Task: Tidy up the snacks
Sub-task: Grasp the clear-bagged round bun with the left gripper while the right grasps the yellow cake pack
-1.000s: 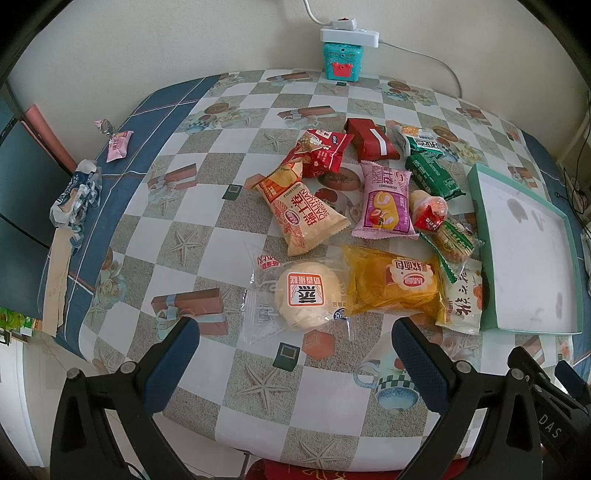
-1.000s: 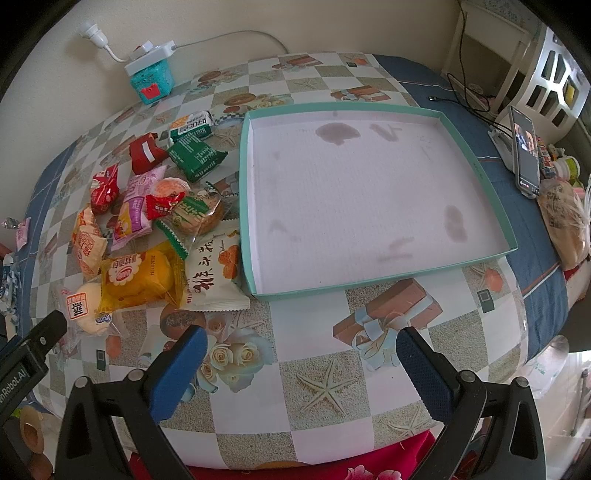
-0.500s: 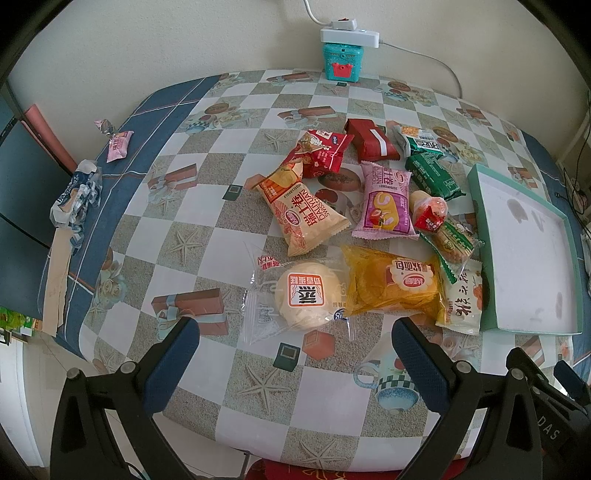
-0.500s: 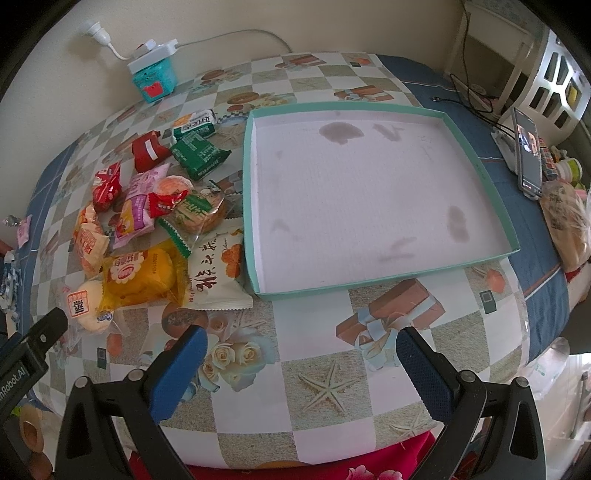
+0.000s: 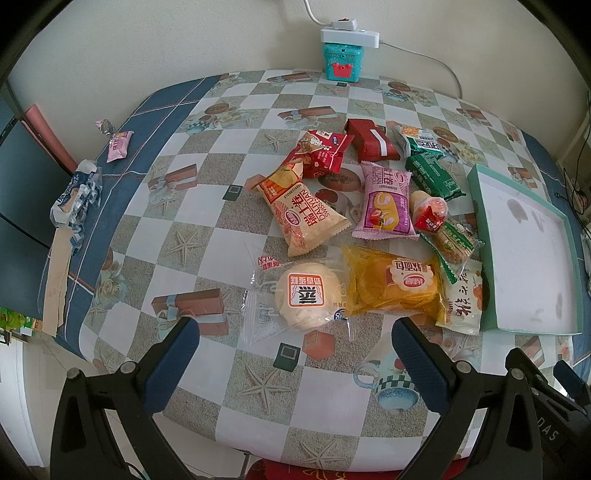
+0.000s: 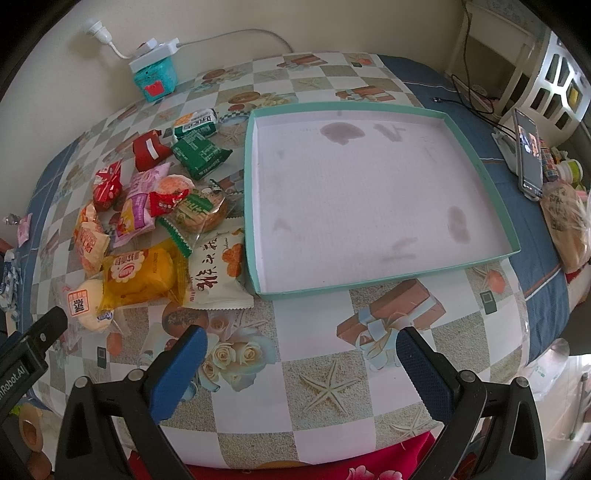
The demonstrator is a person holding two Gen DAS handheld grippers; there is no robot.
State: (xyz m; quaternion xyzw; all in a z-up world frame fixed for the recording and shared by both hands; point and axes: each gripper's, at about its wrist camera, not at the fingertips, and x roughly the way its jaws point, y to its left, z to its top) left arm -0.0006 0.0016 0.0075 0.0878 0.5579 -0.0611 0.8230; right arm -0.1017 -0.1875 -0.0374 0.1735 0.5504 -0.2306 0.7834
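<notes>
Loosely heaped crinkly snack packets (image 5: pixel 373 221) beside shallow square tray (image 6: pixel 476 155)

snack pile (image 6: pixel 155 221) on the counter (image 6: pixel 325 384) just left of the tray (image 6: pixel 369 206), power strip box (image 6: pixel 155 79) at the far edge by the wall, phone (image 6: pixel 530 157) far right of the tray

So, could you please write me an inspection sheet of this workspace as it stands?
Surface: table under a checked, patterned cloth.
Job's things: teal tray holds no snacks, its floor stained; snack packets heaped beside it.
Clutter: pink sweet, crumpled wrapper, teal tin.
Grippers: left gripper and right gripper open, holding nothing.
Cables: power strip on the tin; black cable.
Surroundings: phone, wall.
</notes>
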